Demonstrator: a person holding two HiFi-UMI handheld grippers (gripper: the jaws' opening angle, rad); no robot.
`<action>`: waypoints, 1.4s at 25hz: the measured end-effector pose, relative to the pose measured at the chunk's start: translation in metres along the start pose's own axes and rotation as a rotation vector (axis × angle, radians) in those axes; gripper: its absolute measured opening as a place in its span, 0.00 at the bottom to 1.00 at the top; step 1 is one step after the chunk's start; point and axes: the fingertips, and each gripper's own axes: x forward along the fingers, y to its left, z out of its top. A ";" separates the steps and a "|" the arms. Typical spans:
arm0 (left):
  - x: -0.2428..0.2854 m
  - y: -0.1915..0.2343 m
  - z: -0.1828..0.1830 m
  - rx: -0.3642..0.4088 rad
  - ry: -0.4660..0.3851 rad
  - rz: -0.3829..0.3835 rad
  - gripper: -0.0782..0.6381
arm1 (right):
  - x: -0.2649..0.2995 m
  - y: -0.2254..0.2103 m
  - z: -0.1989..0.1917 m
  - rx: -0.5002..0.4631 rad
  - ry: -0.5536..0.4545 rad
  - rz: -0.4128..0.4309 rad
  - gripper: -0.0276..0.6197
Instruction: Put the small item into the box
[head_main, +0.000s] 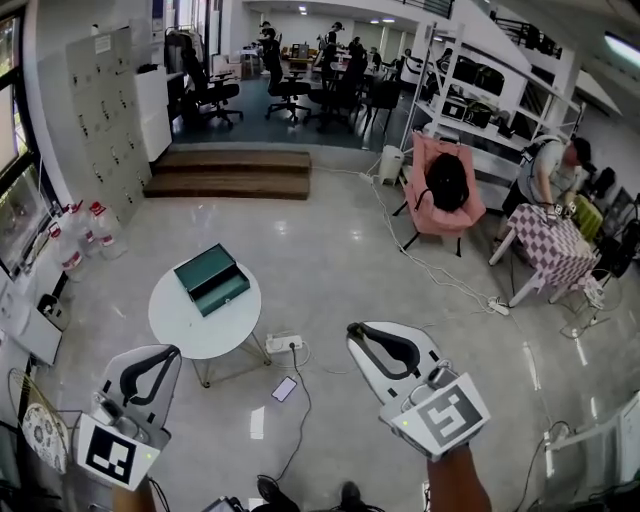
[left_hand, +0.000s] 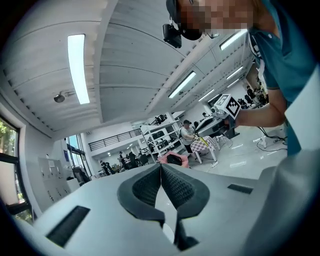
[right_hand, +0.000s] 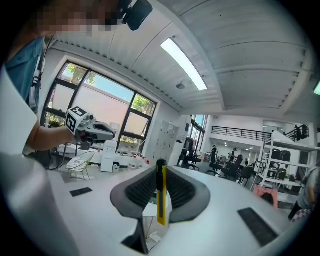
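Note:
A green box (head_main: 212, 279) lies on a small round white table (head_main: 175, 322), ahead and to the left in the head view; I cannot tell whether its lid is open. My right gripper (head_main: 372, 341) hovers over the floor to the right of the table. In the right gripper view it (right_hand: 161, 174) is shut on a slim yellow utility knife (right_hand: 161, 200) with a black top, held upright between the pads. My left gripper (head_main: 165, 358) hangs low at the table's near left. Its jaws (left_hand: 161, 171) are pressed together with nothing between them.
On the floor near the table lie a power strip (head_main: 283, 343), a phone (head_main: 284, 388) and trailing cables. A pink chair (head_main: 443, 185) stands farther back. At the right a person bends over a checked-cloth table (head_main: 555, 245). Wooden steps (head_main: 230, 172) rise behind.

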 end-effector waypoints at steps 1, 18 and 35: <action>-0.001 0.009 -0.003 -0.001 -0.003 -0.007 0.13 | 0.008 0.003 0.003 -0.003 0.004 -0.007 0.16; 0.019 0.110 -0.059 0.258 0.026 0.085 0.13 | 0.154 0.034 0.001 -0.299 0.079 0.069 0.16; 0.224 0.159 -0.074 0.267 0.218 0.305 0.13 | 0.295 -0.149 -0.052 -0.328 -0.035 0.274 0.16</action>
